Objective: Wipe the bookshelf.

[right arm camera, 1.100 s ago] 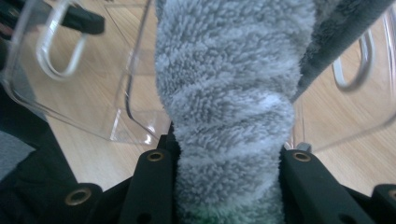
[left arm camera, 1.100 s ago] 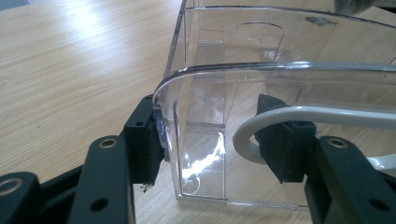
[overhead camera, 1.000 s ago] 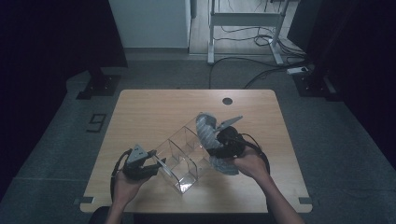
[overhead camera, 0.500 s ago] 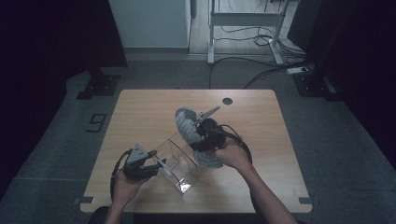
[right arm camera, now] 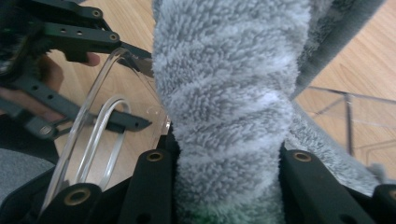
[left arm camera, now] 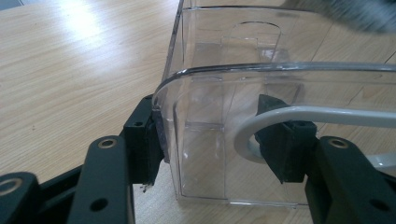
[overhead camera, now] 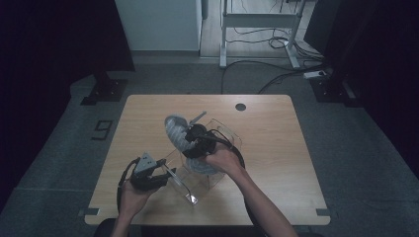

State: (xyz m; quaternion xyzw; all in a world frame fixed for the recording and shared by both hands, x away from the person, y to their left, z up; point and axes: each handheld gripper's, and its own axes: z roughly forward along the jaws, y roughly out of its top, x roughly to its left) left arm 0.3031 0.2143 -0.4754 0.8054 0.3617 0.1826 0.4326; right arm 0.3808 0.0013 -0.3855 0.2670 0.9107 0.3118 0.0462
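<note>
Wooden table (overhead camera: 276, 143), pale, with a small dark round hole (overhead camera: 240, 106) near the far edge. At the middle, a clear plastic box (overhead camera: 197, 168) with inner dividers, tilted off the tabletop. Above it, a grey fluffy striped cloth (right arm camera: 224, 93), twisted, hanging over the box's far end. Right gripper (overhead camera: 193, 140) closed tight around the cloth. Left gripper (left arm camera: 215, 140) clamped across the box's near wall, one pad outside, one inside. No readable writing or labels anywhere.
</note>
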